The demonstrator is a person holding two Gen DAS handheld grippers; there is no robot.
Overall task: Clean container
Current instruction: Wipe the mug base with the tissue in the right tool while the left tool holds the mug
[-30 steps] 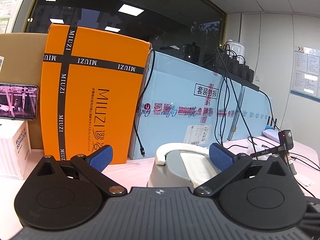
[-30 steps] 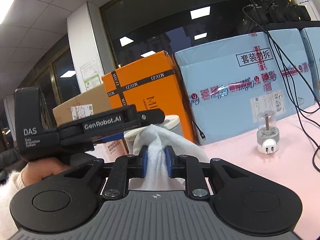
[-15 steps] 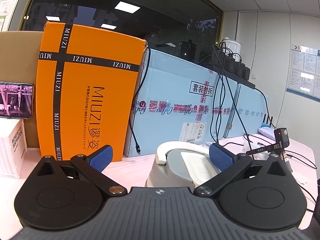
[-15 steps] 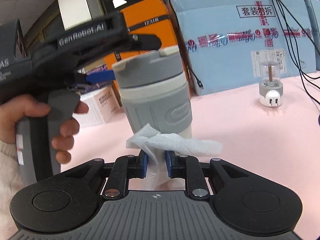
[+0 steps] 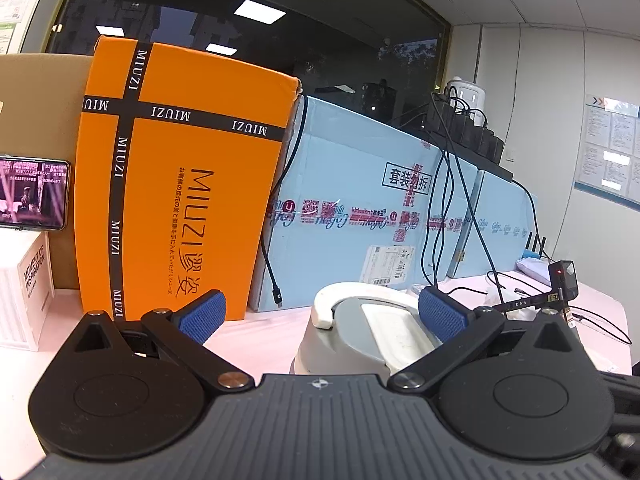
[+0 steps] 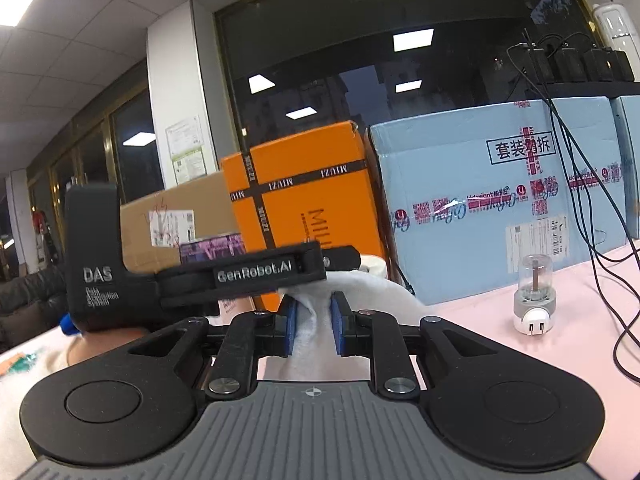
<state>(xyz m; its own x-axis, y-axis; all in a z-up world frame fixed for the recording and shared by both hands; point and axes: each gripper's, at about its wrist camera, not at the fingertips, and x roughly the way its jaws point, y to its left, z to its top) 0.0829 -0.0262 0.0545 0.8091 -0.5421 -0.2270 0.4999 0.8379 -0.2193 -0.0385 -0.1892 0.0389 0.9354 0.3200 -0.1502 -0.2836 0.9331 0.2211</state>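
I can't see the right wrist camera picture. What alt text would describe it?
The right tongs pinch a white cloth between blue pads, pressed against a container mostly hidden behind it. The black left tongs reach in from the left, over a pink table backed by an orange box and a blue box.

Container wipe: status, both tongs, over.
Left tongs open, straddling the grey container by its lid. Right tongs shut on white cloth, up at the container's top. Nothing in the way.
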